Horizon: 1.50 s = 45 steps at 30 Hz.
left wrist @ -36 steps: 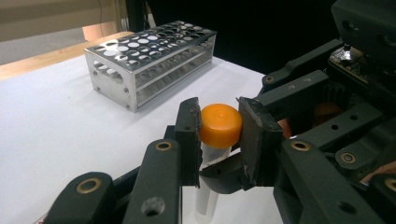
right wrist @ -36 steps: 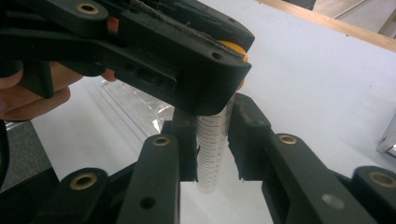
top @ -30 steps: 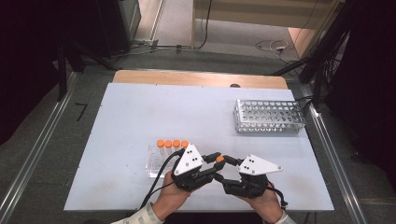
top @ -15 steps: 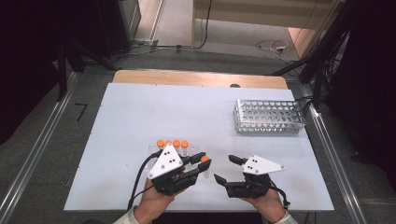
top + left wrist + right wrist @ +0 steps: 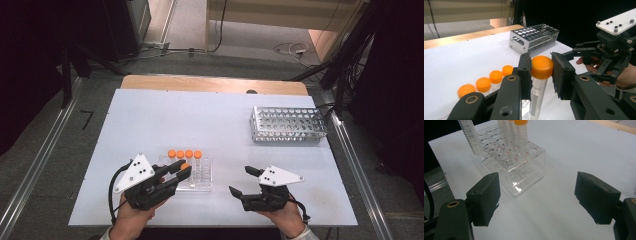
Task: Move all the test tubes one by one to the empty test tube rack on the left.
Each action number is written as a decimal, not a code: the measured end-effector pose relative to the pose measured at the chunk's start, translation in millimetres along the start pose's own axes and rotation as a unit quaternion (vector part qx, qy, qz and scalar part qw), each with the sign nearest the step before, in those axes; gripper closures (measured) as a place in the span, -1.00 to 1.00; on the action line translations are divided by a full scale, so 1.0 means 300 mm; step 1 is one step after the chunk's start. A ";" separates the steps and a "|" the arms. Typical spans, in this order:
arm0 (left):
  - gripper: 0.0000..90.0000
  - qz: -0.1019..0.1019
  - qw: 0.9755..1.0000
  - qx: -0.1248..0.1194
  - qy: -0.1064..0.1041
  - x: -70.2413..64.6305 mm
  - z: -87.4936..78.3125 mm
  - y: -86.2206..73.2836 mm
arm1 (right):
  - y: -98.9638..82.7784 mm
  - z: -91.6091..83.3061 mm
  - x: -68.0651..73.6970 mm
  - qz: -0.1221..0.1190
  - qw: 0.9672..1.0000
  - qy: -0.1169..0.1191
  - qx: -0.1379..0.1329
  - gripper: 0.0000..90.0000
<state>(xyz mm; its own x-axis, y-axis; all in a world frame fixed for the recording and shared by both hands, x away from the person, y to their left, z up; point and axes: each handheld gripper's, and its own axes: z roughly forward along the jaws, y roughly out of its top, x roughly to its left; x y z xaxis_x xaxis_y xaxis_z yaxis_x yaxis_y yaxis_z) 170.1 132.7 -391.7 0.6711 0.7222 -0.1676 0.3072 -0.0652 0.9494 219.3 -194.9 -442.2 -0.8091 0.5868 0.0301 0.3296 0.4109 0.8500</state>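
Note:
My left gripper [image 5: 184, 171] is shut on a clear tube by its orange cap [image 5: 542, 67]; the tube hangs upright over the front of a clear plastic rack [image 5: 202, 181]. In the right gripper view that tube [image 5: 471, 137] leans at the rack's left corner. Several more orange-capped tubes [image 5: 185, 154] stand along the rack's far row. My right gripper [image 5: 241, 181] rests low on the table to the right of the rack. Its jaws have just been opening and stand wide with nothing between them [image 5: 541, 197].
A perforated metal tube rack [image 5: 287, 124] stands at the back right of the white table [image 5: 175, 115]. A wooden strip [image 5: 210, 84] runs along the far edge. Dark floor and metal rails flank both sides.
My left gripper has carried the tube leftward, away from the right gripper and over to the clear rack. The right gripper's jaws have spread wider; that hand stayed in place.

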 end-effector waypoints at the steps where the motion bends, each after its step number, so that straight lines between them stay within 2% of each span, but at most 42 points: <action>1: 0.55 -0.001 1.000 0.001 0.003 0.005 -0.007 0.000 | 0.000 0.000 0.000 0.001 1.000 -0.001 0.000 -0.57; 8: 0.55 -0.007 1.000 0.008 0.027 0.049 -0.046 -0.015 | -0.001 -0.005 -0.006 0.004 1.000 -0.004 -0.002 -0.56; 17: 0.55 -0.017 0.998 -0.007 0.063 0.110 -0.074 -0.003 | -0.001 -0.002 -0.008 0.006 1.000 -0.007 -0.002 -0.56; 22: 0.55 -0.010 0.995 -0.011 0.098 0.144 -0.071 0.005 | -0.002 -0.001 -0.010 0.008 1.000 -0.007 0.000 -0.56; 28: 0.55 -0.001 0.992 -0.013 0.126 0.177 -0.049 0.011 | -0.003 0.003 -0.010 0.007 1.000 -0.008 0.001 -0.55; 32: 0.55 0.003 0.991 -0.014 0.134 0.187 -0.025 0.013 | -0.004 0.004 -0.011 0.007 1.000 -0.008 0.002 -0.55; 38: 0.55 0.022 0.988 -0.009 0.150 0.185 -0.002 0.009 | -0.004 0.002 -0.013 0.009 1.000 -0.009 0.002 -0.55; 45: 0.55 0.022 0.988 -0.002 0.150 0.186 0.018 -0.013 | -0.005 0.004 -0.013 0.009 1.000 -0.009 0.004 -0.55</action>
<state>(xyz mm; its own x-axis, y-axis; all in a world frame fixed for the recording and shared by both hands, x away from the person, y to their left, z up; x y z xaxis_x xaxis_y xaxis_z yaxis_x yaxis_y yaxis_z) 209.9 169.6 -406.1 0.4536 0.8903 -0.0395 0.2794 -0.0999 0.9550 222.4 -196.9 -444.2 -0.7938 0.6071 0.0361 0.3482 0.4050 0.8454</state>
